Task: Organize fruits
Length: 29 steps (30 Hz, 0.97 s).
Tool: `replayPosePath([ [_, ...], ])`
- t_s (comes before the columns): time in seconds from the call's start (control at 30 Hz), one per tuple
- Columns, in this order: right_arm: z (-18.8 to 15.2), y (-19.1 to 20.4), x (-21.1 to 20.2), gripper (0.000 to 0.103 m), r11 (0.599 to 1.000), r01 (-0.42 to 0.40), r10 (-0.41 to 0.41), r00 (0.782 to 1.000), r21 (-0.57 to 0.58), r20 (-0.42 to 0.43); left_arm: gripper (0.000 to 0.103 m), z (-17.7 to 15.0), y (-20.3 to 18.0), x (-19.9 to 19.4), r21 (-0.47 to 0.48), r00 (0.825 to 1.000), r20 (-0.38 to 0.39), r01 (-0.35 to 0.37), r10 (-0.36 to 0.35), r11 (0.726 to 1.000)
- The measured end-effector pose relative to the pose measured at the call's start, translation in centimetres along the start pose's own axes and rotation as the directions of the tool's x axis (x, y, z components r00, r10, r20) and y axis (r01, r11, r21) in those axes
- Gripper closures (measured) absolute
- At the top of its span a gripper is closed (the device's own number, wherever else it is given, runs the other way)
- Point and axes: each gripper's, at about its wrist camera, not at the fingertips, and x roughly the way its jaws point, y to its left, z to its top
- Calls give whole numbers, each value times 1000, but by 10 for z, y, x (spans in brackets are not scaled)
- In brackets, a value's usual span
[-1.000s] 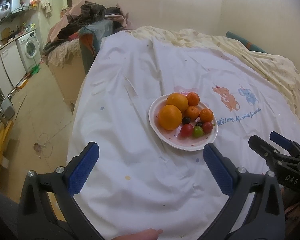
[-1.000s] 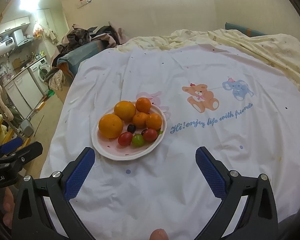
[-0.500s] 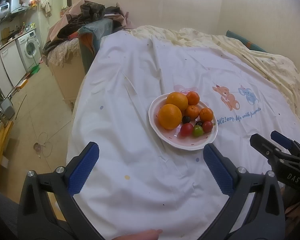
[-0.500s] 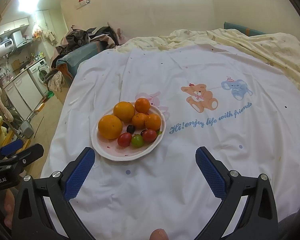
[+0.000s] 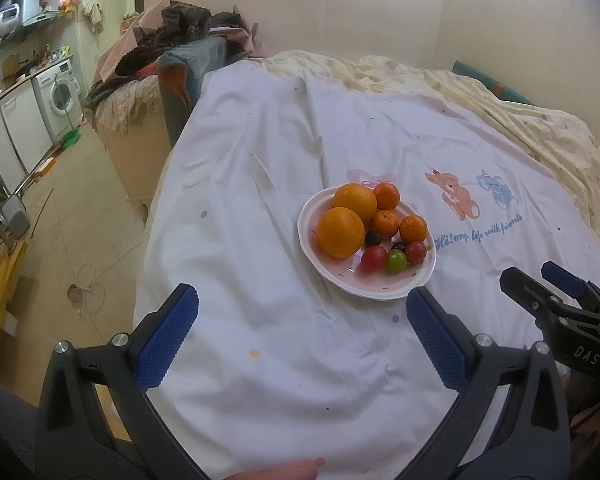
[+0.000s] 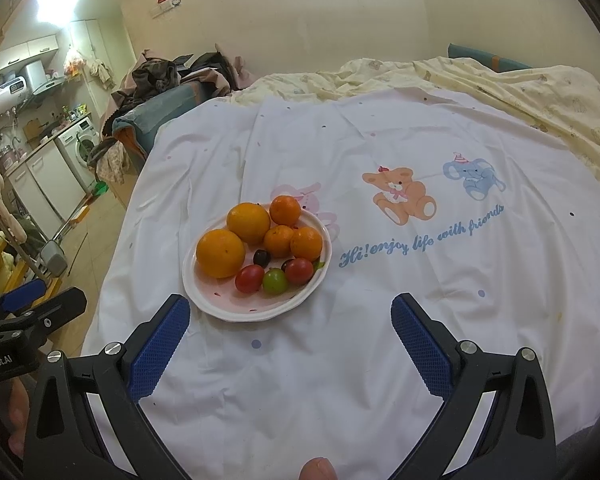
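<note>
A white and pink plate (image 5: 342, 276) (image 6: 236, 308) sits on a white printed sheet and holds two large oranges (image 5: 340, 232) (image 6: 220, 253), three small tangerines (image 5: 413, 229) (image 6: 306, 243), two red cherry tomatoes (image 5: 373, 258) (image 6: 249, 278), a green one (image 5: 396, 261) (image 6: 275, 281) and dark grapes (image 5: 373, 238) (image 6: 261, 257). My left gripper (image 5: 302, 322) is open and empty, just short of the plate. My right gripper (image 6: 290, 324) is open and empty, near the plate's front right.
The bed's left edge (image 5: 156, 216) drops to a tiled floor. A cream blanket (image 6: 520, 92) lies at the back and right. A cluttered chair with clothes (image 5: 168, 52) stands at the far left. The right gripper shows in the left view (image 5: 548, 300).
Both grippers have eased very slightly toward the plate. Nothing was taken hold of and the fruit has not moved.
</note>
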Motion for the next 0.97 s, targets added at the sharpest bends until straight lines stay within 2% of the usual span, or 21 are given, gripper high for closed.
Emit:
replayPosePath([
  [0.83, 0, -1, 1, 0, 1000, 1, -1, 1000, 2, -3, 0, -5, 1, 3, 1, 1000, -16, 3, -3, 1000],
  [0.97, -1, -3, 2, 0, 1000, -3, 3, 1000, 12, -3, 0, -7, -1, 2, 23, 1000, -15, 3, -3, 1000],
])
